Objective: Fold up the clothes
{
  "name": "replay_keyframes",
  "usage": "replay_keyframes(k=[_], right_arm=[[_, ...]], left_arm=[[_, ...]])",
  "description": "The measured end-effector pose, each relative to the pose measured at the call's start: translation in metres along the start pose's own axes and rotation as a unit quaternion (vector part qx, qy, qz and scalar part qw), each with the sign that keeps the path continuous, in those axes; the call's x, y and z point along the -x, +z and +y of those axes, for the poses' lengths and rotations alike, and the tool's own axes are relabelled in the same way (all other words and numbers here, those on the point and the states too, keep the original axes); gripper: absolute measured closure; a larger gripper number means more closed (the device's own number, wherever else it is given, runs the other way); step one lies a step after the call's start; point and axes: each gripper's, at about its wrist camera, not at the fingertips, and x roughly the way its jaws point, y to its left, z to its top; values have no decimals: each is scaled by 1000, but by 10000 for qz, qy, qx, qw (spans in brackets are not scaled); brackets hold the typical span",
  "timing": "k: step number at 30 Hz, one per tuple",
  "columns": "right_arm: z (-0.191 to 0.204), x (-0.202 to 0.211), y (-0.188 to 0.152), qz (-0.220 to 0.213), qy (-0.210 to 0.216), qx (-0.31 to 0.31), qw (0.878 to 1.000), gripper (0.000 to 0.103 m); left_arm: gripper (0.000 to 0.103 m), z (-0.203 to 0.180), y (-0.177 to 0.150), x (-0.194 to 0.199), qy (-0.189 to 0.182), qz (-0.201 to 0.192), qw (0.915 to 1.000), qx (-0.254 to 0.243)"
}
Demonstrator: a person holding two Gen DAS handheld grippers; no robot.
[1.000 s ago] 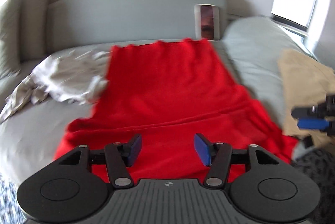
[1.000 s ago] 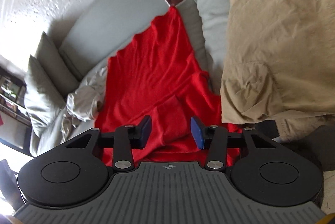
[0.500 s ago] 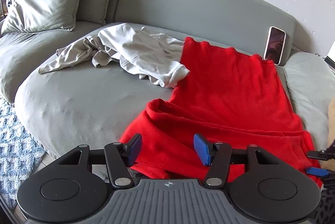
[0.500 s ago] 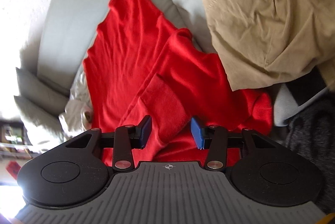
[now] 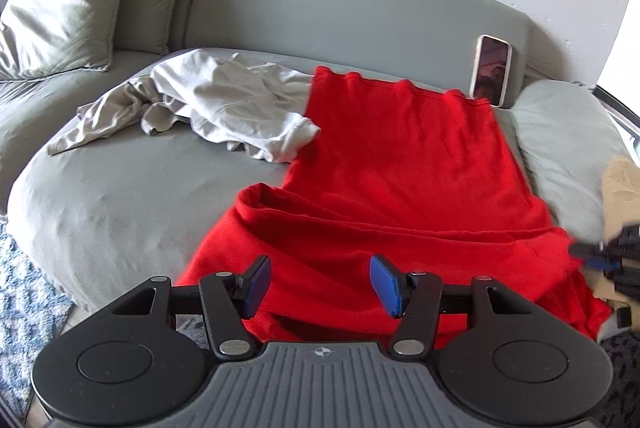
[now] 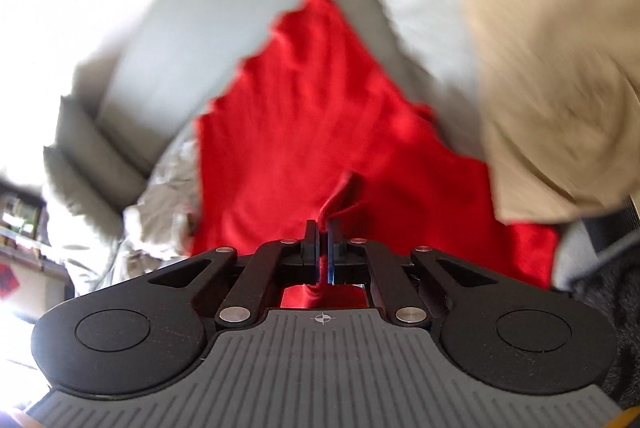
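A red garment lies spread on the grey sofa seat, its near part bunched and hanging over the front edge. My left gripper is open just above that near edge, with nothing between its blue pads. In the right wrist view, which is blurred, my right gripper is shut on a raised fold of the red garment. The right gripper also shows at the right edge of the left wrist view, at the garment's right corner.
A crumpled pale grey garment lies left of the red one. A phone leans on the backrest. A tan garment covers a pillow on the right. Cushions stand far left; a blue patterned rug lies below.
My right gripper has closed on a fold of the red garment, where it stood open half a second ago. The left gripper stays open and has shifted slightly over the near edge.
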Motion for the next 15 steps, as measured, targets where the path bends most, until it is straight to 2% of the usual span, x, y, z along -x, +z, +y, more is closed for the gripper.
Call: replay_keyframes(k=[2,5,6,8,11,15], right_arm=[[23,11,7,-152,222,271,9993,100],[57,34,17,-491,615,574,9952,100],[68,43,20,-627,736,675,9930,100],[87,62,26,-901,1005,837,9873,100],[111,90,35,-1284,1314,1021,9777,100],[130,114,41,-1501,1513,1133,9704,100]], left_arm=[[51,-8,-4,2,-399,-12,9990,-205],[51,-26,-15,1,-768,55,9951,-618],[51,-32,-18,0,-790,80,9941,-739],[51,-37,-23,-4,-773,137,9933,-849],[51,-35,-25,-12,-660,241,9949,-728],[51,-35,-21,-22,-295,-7,9961,-832]])
